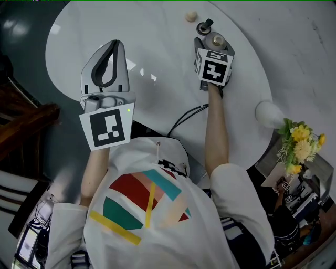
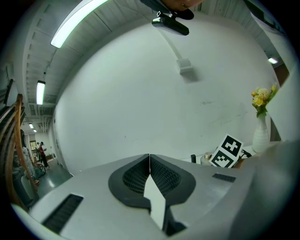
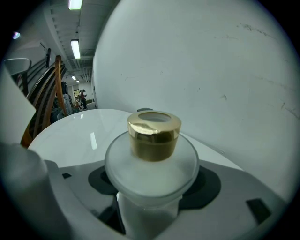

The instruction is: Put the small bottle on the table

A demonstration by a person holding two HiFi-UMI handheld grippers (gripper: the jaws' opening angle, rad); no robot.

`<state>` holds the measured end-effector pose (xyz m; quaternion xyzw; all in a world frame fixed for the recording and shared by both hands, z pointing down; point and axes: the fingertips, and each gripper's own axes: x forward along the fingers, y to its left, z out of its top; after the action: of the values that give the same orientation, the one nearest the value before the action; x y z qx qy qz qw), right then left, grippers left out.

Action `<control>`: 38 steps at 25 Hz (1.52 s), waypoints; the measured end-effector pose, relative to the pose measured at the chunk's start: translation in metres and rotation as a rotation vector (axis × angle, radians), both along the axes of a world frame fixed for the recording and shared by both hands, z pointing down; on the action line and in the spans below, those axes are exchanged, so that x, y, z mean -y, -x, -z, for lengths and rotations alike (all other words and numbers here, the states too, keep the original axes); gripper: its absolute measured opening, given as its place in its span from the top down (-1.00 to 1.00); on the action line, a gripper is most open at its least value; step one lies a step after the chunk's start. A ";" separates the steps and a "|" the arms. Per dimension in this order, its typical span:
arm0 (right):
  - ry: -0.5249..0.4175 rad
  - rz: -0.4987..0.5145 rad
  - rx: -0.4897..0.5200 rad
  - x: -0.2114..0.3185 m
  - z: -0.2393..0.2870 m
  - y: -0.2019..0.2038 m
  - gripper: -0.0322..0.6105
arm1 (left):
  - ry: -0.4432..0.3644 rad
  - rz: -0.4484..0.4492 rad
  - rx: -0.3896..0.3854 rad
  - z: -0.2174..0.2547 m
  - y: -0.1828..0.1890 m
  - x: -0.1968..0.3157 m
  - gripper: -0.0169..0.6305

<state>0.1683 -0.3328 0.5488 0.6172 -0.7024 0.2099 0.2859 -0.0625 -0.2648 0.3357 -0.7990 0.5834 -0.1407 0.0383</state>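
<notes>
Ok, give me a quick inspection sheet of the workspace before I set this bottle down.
Surface: round white table, glossy, with lamp reflections.
Job's things: small frosted-glass bottle with gold cap, upright in the right claw; whether it touches the table cannot be told.
Clutter: small beige round object and small black piece on the table just beyond the bottle.
Grippers: left claw shut, empty; right claw shut on the bottle.
Cables: black cable runs from the right claw back toward the person.
Surroundings: white vase of yellow flowers at the table's right edge; dark wooden furniture at left.

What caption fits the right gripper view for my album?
The right gripper holds a frosted small bottle with a gold collar, white table behind.
</notes>
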 end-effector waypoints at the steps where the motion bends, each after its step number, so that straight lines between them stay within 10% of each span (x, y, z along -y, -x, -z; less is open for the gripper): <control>1: 0.004 -0.001 -0.001 0.000 -0.002 0.000 -0.16 | 0.002 -0.004 -0.003 0.000 -0.001 0.000 0.89; 38: -0.167 -0.041 -0.035 -0.003 0.051 -0.009 -0.16 | -0.044 -0.002 -0.038 0.016 0.002 -0.003 0.89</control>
<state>0.1777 -0.3297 0.4979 0.6566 -0.6997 0.1455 0.2411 -0.0642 -0.2613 0.3202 -0.8012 0.5861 -0.1125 0.0448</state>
